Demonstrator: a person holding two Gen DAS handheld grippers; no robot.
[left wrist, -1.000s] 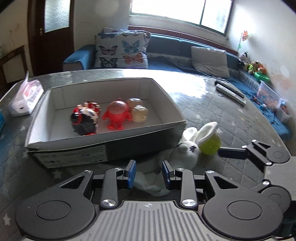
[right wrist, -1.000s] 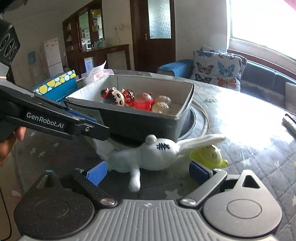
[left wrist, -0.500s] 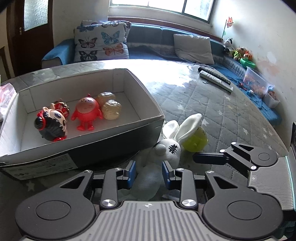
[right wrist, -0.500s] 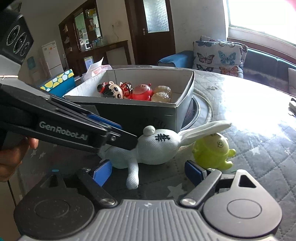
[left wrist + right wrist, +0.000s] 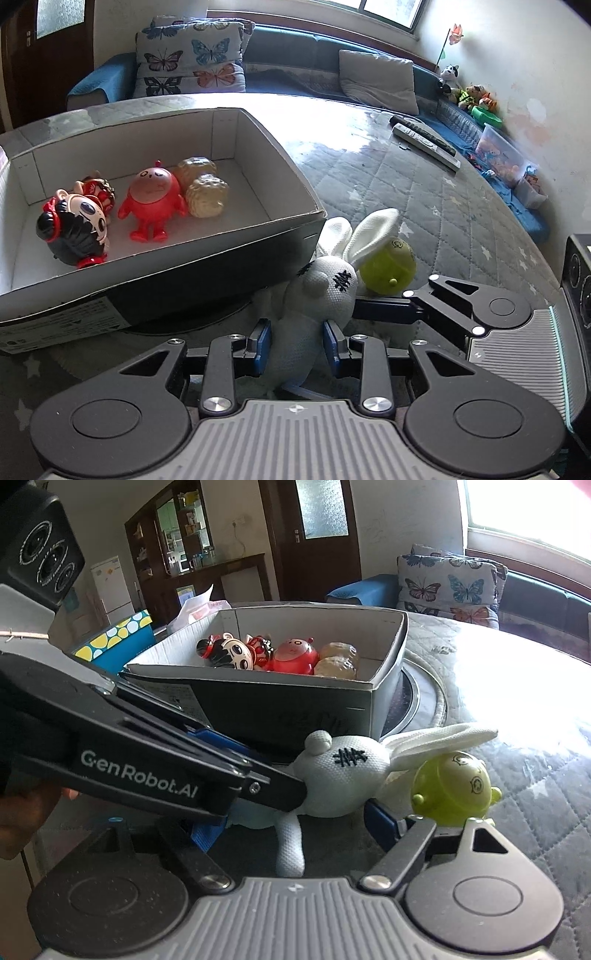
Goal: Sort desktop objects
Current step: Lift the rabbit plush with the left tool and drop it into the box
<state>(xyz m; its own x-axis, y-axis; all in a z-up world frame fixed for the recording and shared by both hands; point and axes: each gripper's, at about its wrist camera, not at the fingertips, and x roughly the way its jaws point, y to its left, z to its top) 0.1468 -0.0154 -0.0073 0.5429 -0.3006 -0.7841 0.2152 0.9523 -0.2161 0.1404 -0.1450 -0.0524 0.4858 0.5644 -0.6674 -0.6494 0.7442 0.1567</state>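
Two toys lie outside our open cardboard box (image 5: 295,206): our left gripper (image 5: 297,345) clamps the white knitted rabbit (image 5: 325,291); the right gripper (image 5: 299,827) gapes near the lime-green round figure (image 5: 452,779) at three o'clock. Next: lift the rabbit clear of the box wall.

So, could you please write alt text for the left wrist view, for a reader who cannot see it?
The left gripper has its blue pads on either side of a white plush rabbit lying on a quilted table, beside a green toy and an open box of small figures.
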